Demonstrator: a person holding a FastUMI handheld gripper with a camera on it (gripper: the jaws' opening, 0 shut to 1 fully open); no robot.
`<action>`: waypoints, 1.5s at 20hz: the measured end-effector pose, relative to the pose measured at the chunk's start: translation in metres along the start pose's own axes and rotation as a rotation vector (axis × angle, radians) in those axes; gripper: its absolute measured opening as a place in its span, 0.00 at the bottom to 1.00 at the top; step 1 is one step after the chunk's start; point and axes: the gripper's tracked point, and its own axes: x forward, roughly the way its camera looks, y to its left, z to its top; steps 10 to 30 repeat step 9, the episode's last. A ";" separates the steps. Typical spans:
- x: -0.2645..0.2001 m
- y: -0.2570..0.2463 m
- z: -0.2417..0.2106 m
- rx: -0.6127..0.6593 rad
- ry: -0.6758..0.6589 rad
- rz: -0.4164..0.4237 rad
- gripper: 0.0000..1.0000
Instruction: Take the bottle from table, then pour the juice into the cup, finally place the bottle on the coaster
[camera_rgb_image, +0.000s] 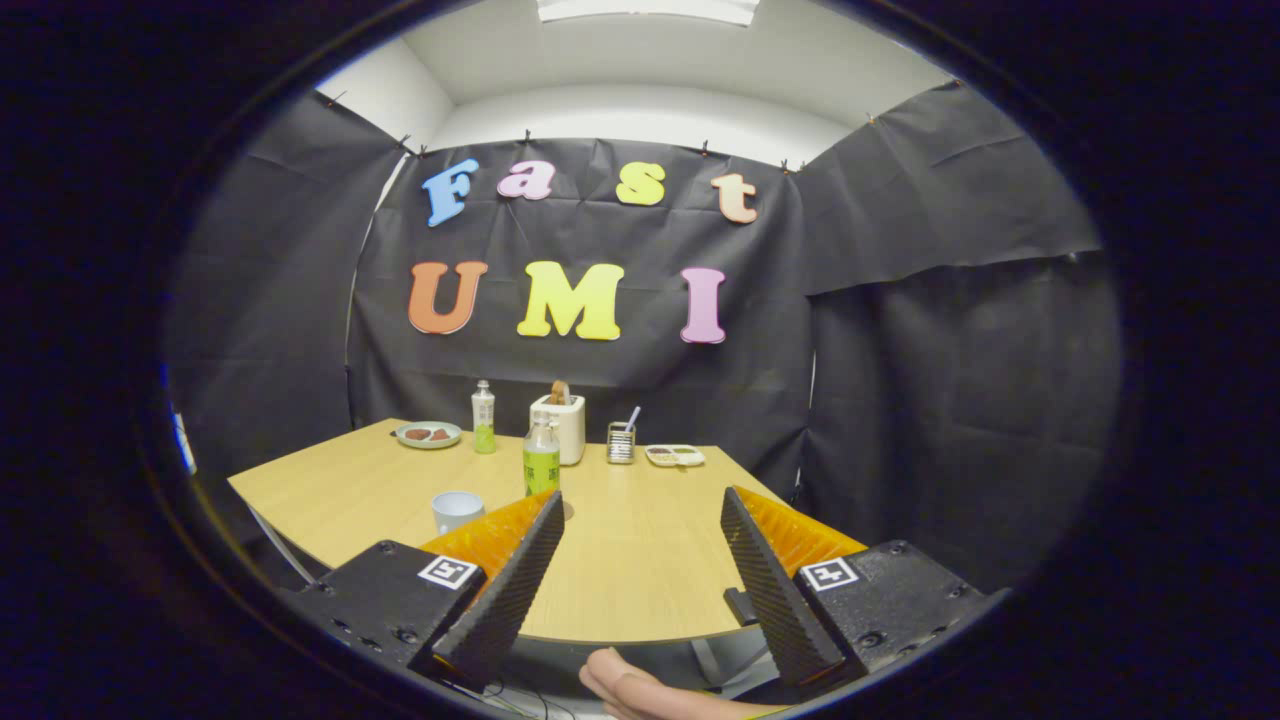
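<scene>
Gripper view, jaws spread wide, bottle (541, 457) beyond

A recording booth: black cloth walls (900, 350) pinned up around one wooden table (640, 540).

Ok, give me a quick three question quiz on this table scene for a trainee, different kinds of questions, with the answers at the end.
1. True or false: the gripper is shut on the nearer green-label bottle.
2. Multiple choice: the white cup stands A) beside that bottle, B) inside the white toaster, C) on the round plate.
3. How many bottles stand on the wooden table?

Key: 1 false, the fingers are open and the bottle is beyond them. 2 A. 3 two; the second bottle stands farther back.
</scene>
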 end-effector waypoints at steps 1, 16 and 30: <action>-0.003 0.003 -0.004 0.016 0.000 0.033 1.00; -0.017 -0.025 -0.025 -0.006 -0.001 0.066 1.00; -0.017 -0.025 -0.025 -0.006 -0.001 0.066 1.00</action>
